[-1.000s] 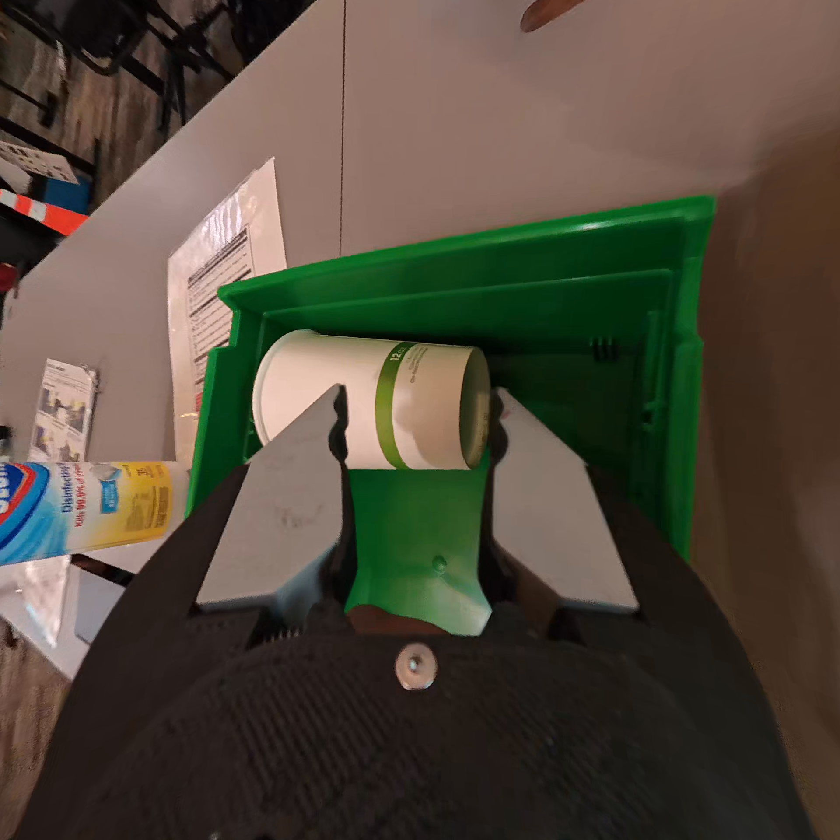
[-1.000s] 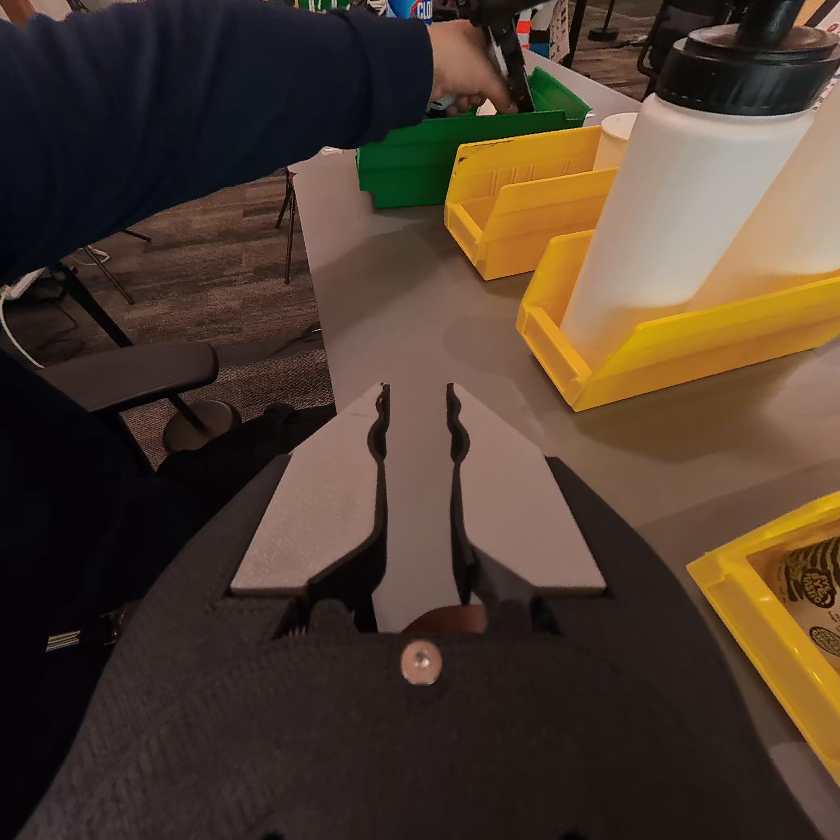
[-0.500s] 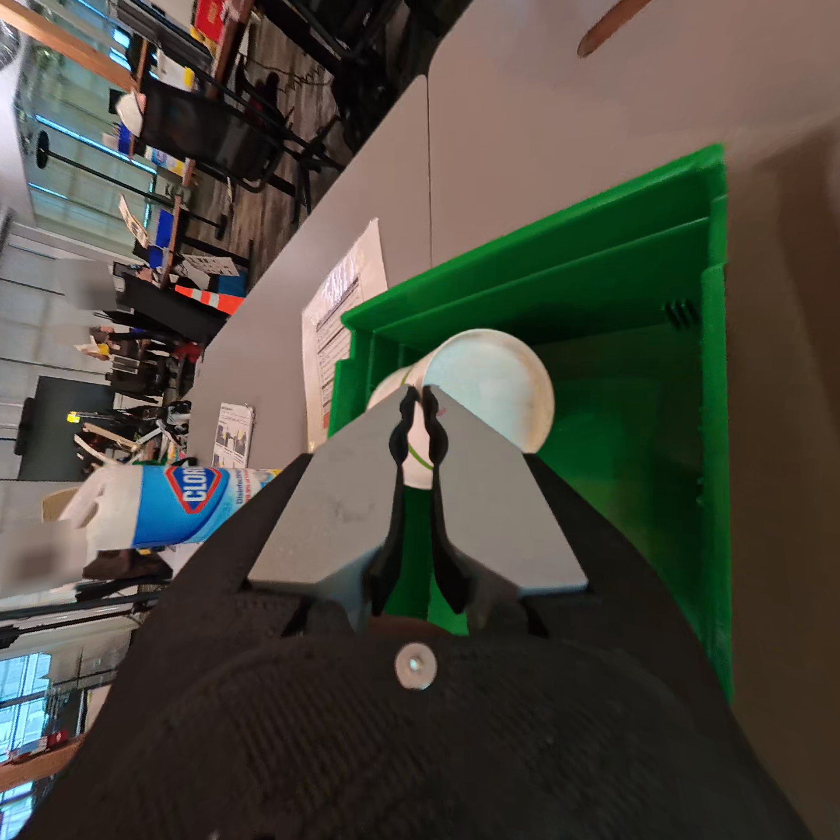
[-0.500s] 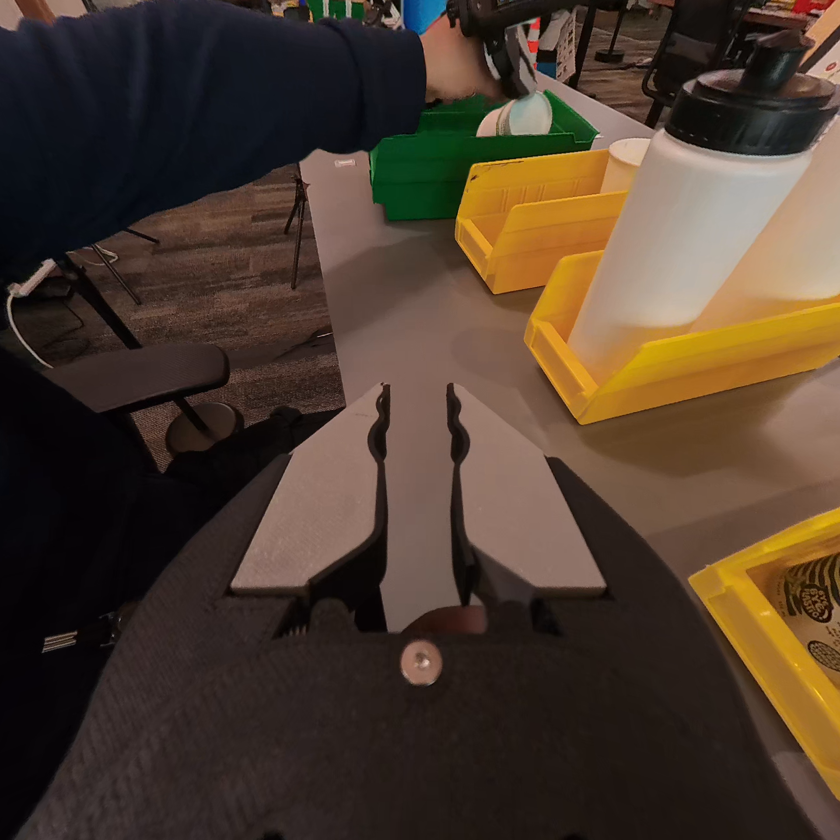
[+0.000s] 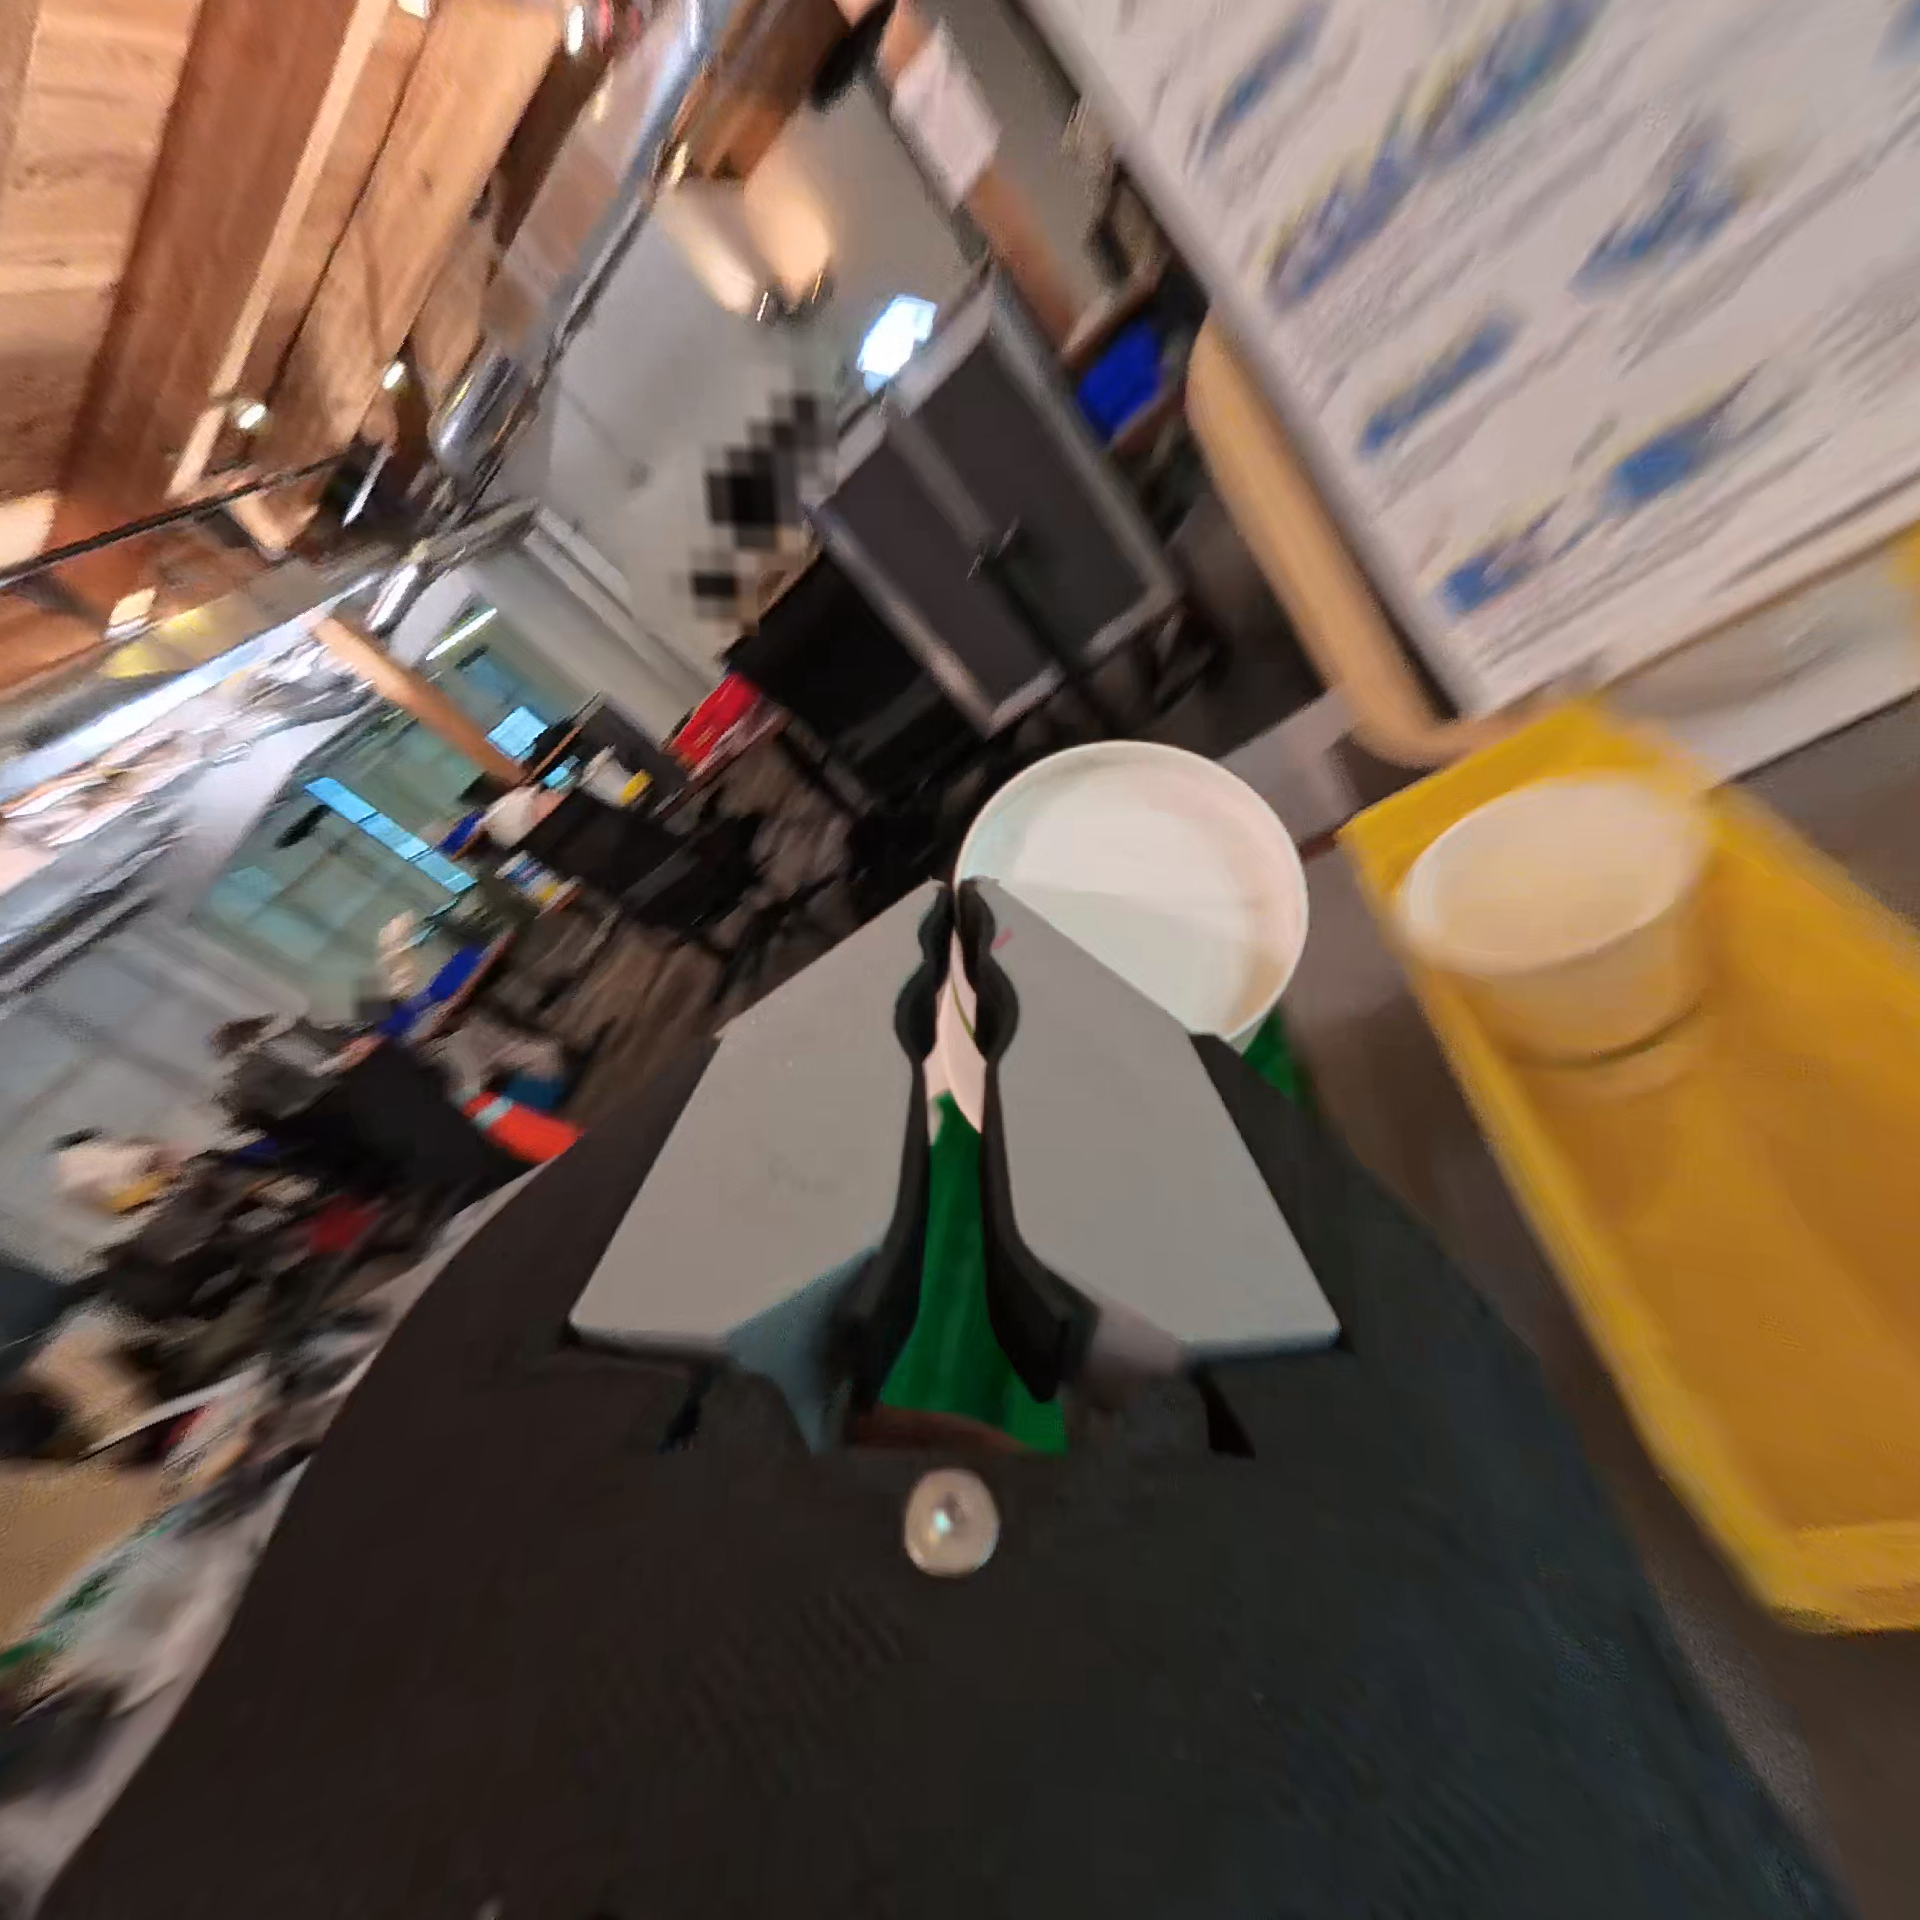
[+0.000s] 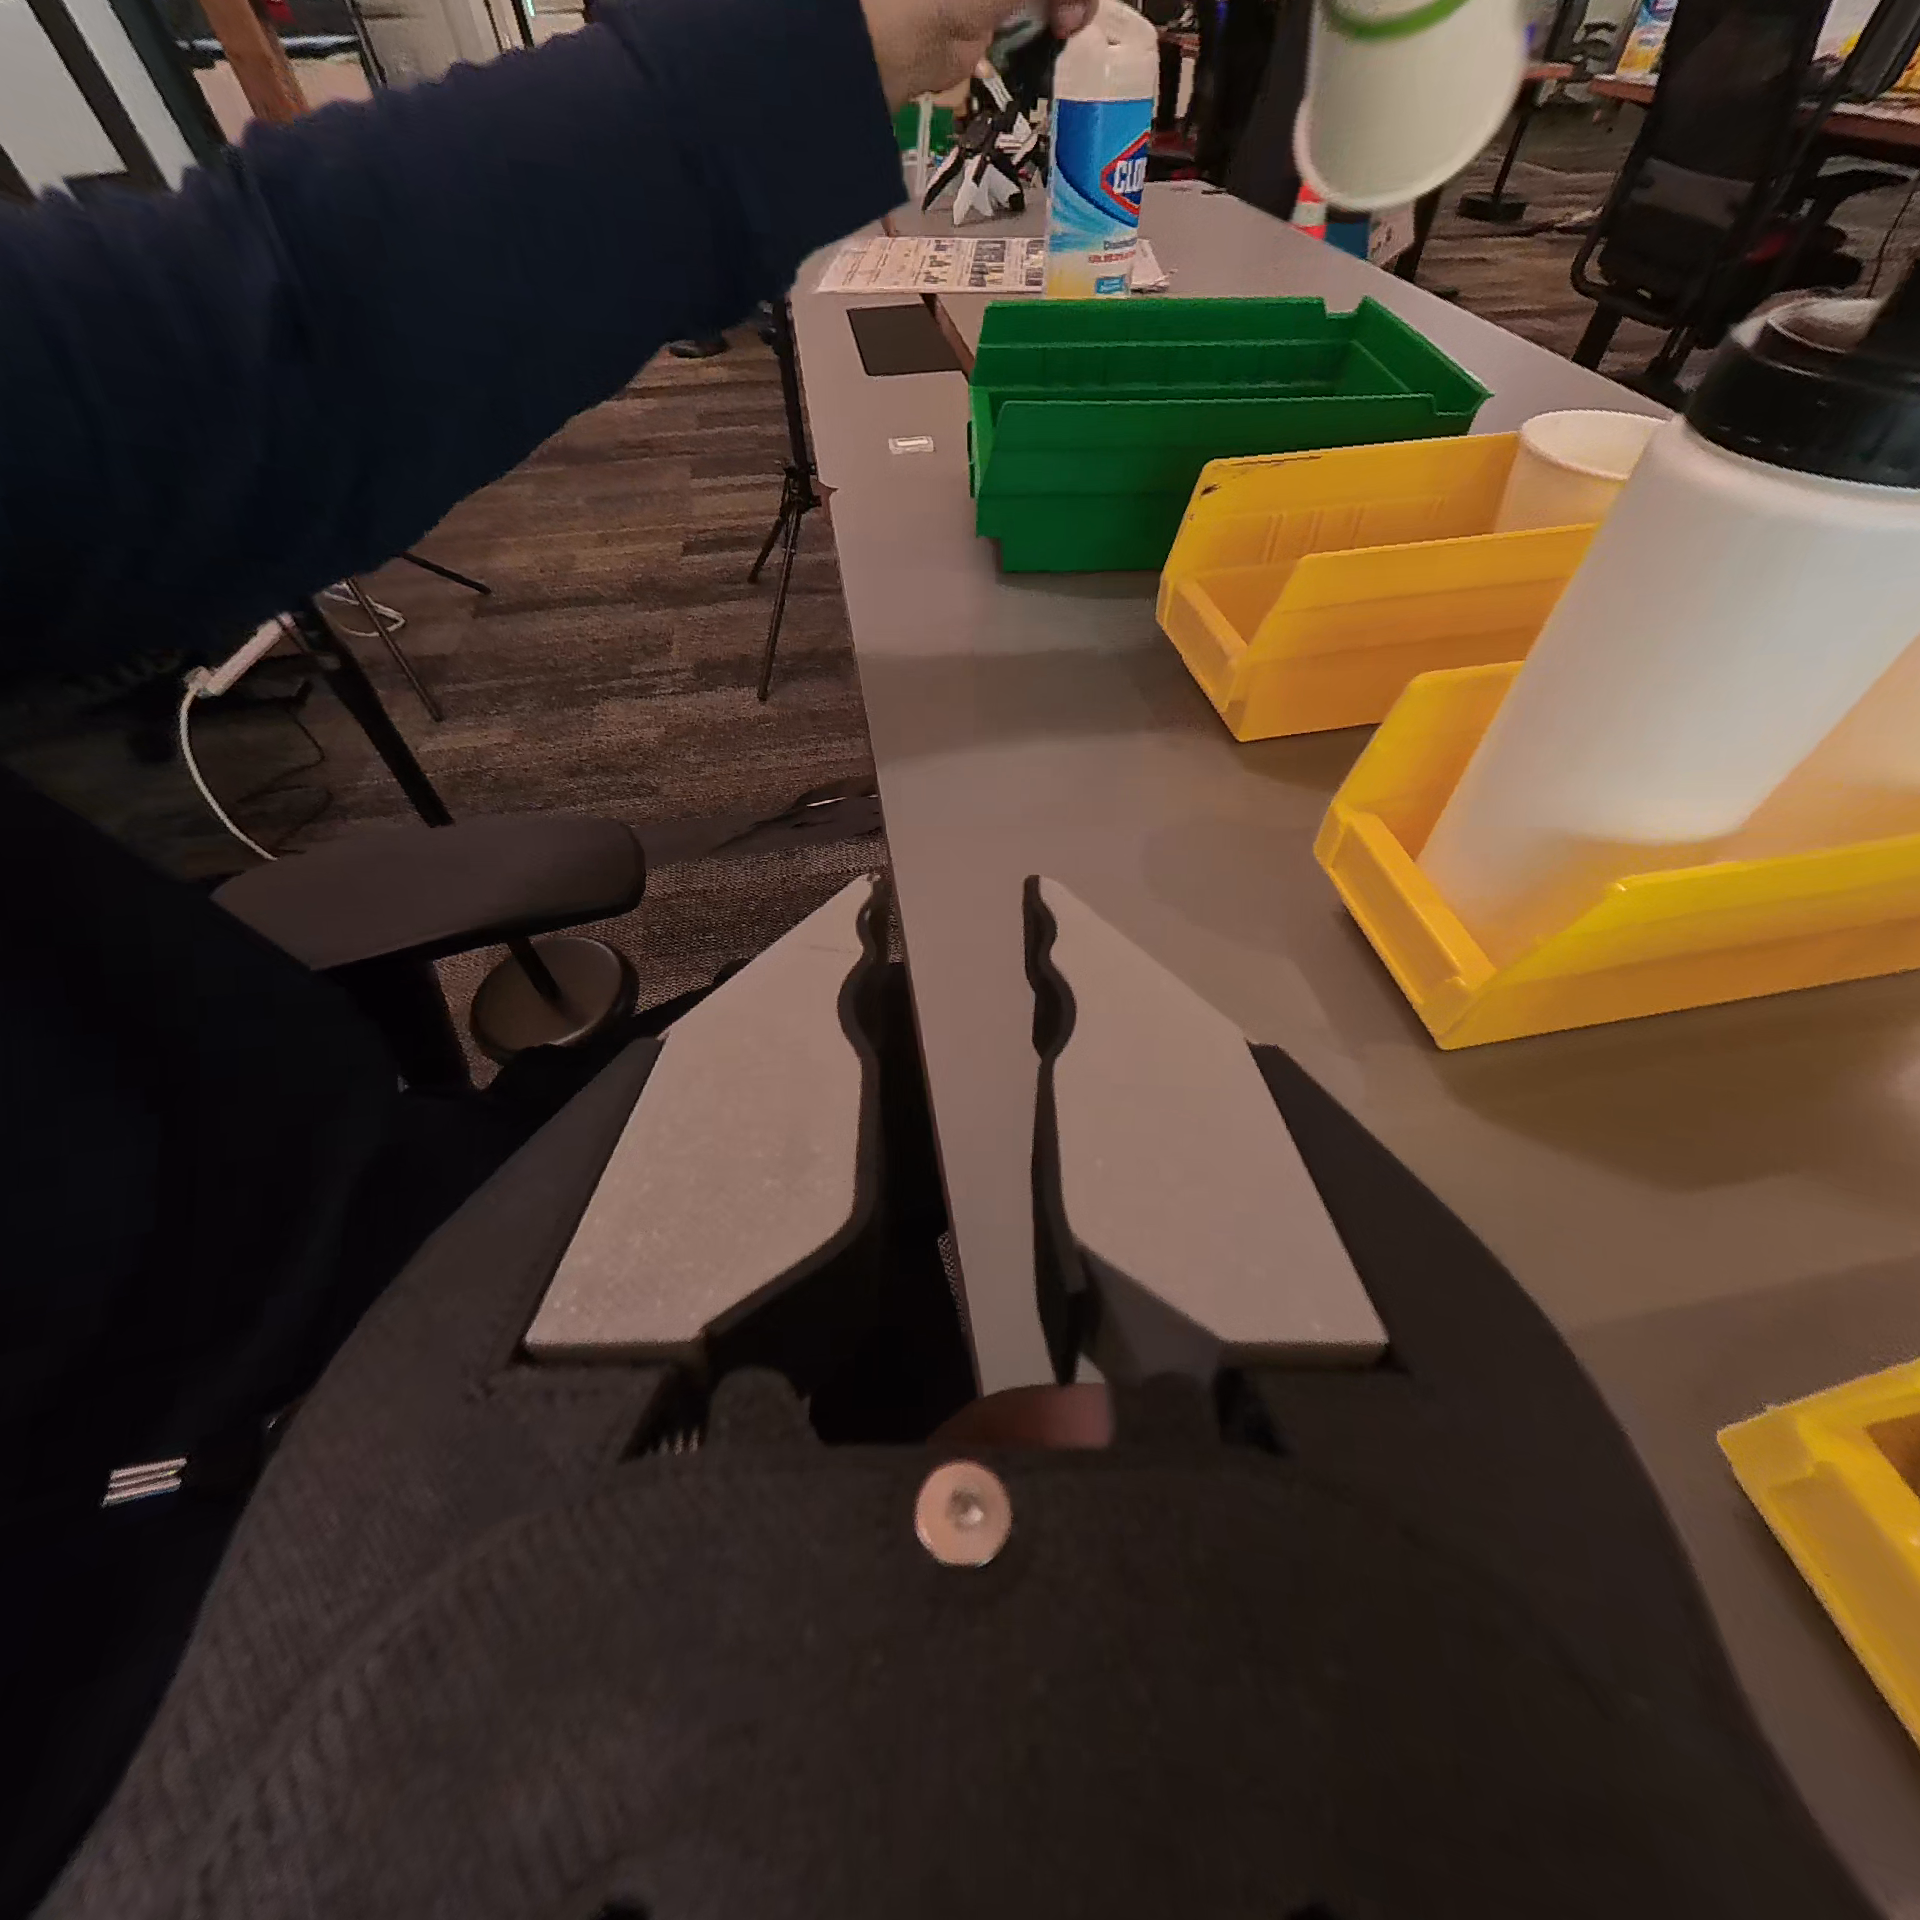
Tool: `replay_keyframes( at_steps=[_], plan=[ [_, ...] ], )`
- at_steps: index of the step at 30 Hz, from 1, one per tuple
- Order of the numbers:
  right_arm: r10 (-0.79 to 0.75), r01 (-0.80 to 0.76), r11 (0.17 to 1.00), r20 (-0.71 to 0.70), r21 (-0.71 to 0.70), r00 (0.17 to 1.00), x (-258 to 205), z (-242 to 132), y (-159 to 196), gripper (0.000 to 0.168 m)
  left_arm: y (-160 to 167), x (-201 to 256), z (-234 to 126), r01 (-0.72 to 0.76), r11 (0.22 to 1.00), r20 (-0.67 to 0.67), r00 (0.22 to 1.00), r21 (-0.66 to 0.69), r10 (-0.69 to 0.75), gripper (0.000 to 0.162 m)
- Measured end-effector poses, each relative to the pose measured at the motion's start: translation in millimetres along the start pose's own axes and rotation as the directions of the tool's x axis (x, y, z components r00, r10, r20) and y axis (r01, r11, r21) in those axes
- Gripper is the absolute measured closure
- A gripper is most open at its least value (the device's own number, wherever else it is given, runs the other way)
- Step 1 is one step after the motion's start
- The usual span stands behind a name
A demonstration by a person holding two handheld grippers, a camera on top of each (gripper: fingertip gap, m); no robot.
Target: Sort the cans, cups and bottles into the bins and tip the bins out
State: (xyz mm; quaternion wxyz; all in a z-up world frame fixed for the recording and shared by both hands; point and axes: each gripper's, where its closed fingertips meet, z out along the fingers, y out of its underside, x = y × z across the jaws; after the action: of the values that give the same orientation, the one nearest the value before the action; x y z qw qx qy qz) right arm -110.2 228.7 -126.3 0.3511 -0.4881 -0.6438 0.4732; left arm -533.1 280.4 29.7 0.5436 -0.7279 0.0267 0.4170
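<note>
My left gripper [image 5: 958, 899] is shut on the rim of a white paper cup [image 5: 1132, 883] with a green band and holds it in the air. The view is blurred. To its right a yellow bin [image 5: 1714, 1299] holds another white cup [image 5: 1548, 914]. In the right wrist view the held cup [image 6: 1392, 94] hangs high above the green bin [image 6: 1195, 436], which looks empty. My right gripper [image 6: 956, 894] is empty, its fingers a narrow gap apart, low over the table's near edge. A white bottle [image 6: 1714, 644] with a black cap stands in the nearer yellow bin [image 6: 1621, 935].
A middle yellow bin [image 6: 1351, 582] holds a white cup [image 6: 1569, 468]. A third yellow bin [image 6: 1849, 1507] shows at the lower right. A blue and white canister [image 6: 1101, 156] and papers [image 6: 935, 265] lie beyond the green bin. A dark sleeve [image 6: 416, 312] crosses the upper left; a chair armrest [image 6: 436, 883] is beside the table.
My left gripper shut on the cup's rim, lifted it out of the green bin and swung it up towards the yellow bin. My right gripper has barely moved.
</note>
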Motion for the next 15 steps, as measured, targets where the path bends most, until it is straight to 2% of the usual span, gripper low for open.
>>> replay_keyframes(
  at_steps=[2, 4, 5, 8, 10, 12, 15],
  plan=[
    [-0.013, 0.013, 1.0, 0.005, 0.0, 1.0, -6.3, 1.1, -2.0, 0.141, -46.0, 26.7, -43.4, 0.145, 0.974, -0.153, 0.981, 0.171, -0.119, 0.162],
    [-0.028, 0.027, 1.0, 0.025, 0.012, 0.999, -16.2, 0.2, -7.0, 0.139, -87.0, 64.0, -100.6, 0.285, 0.894, -0.357, 0.921, 0.345, -0.155, 0.162],
    [-0.034, 0.034, 0.999, 0.03, 0.022, 0.999, -20.3, -0.6, -10.1, 0.138, -97.2, 82.2, -127.6, 0.339, 0.86, -0.432, 0.888, 0.382, -0.157, 0.162],
    [-0.036, 0.034, 0.997, 0.038, 0.062, 0.999, -28.7, -3.9, -19.7, 0.134, -109.8, 135.5, -199.2, 0.485, 0.755, -0.597, 0.787, 0.442, -0.156, 0.162],
    [-0.022, 0.017, 0.995, 0.052, 0.103, 0.998, -32.4, -7.0, -26.9, 0.13, -109.5, 169.4, -235.4, 0.594, 0.686, -0.698, 0.694, 0.42, -0.173, 0.162],
    [-0.006, -0.004, 0.99, 0.07, 0.14, 0.998, -34.8, -9.9, -32.5, 0.128, -108.0, 196.5, -260.8, 0.678, 0.62, -0.764, 0.618, 0.396, -0.188, 0.162],
    [0.014, -0.022, 0.989, 0.059, 0.143, 0.998, -29.8, -11.1, -31.5, 0.123, -109.6, 218.9, -276.4, 0.741, 0.565, -0.808, 0.552, 0.363, -0.205, 0.162]
  ],
)
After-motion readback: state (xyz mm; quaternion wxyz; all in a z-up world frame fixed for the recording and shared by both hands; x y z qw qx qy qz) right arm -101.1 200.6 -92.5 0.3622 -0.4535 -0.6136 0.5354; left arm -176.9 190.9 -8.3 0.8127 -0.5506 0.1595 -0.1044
